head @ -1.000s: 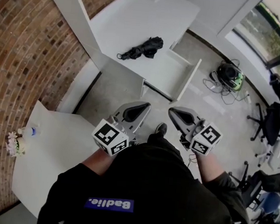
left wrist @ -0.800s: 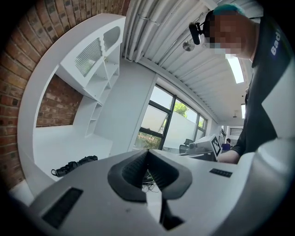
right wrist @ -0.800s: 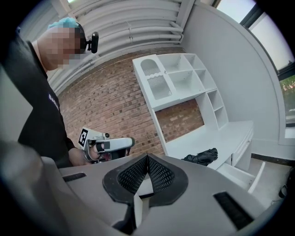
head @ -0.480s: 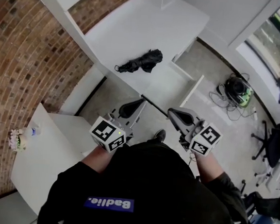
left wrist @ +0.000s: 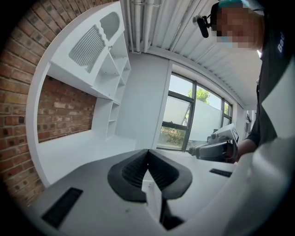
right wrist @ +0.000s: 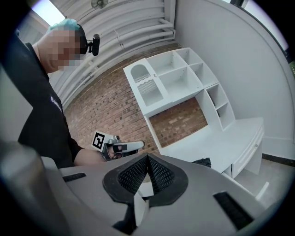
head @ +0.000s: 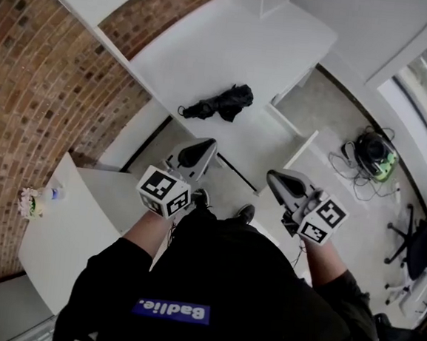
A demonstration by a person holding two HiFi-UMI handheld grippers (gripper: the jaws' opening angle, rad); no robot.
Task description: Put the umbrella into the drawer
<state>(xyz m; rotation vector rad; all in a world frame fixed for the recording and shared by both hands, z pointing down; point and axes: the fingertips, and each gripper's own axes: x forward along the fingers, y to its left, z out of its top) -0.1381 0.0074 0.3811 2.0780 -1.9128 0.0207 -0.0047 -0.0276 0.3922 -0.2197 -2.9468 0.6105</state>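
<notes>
A folded black umbrella lies on the white desk, near its front edge. Its tip also peeks over my right gripper's body, so the umbrella shows in the right gripper view. Below the desk top the white drawer stands pulled out, with nothing seen in it. My left gripper hangs short of the desk edge, just this side of the umbrella, jaws shut and empty. My right gripper is level with it, over the floor by the drawer front, jaws also shut and empty.
A low white table at the left carries a small flower pot and a bottle. A brick wall runs behind it. Cables and a green-black device lie on the floor at right, near office chairs. White shelves hang above the desk.
Both grippers have moved forward toward the desk, and the person with them. The umbrella and drawer now lie closer to the jaws. Both stayed shut.
</notes>
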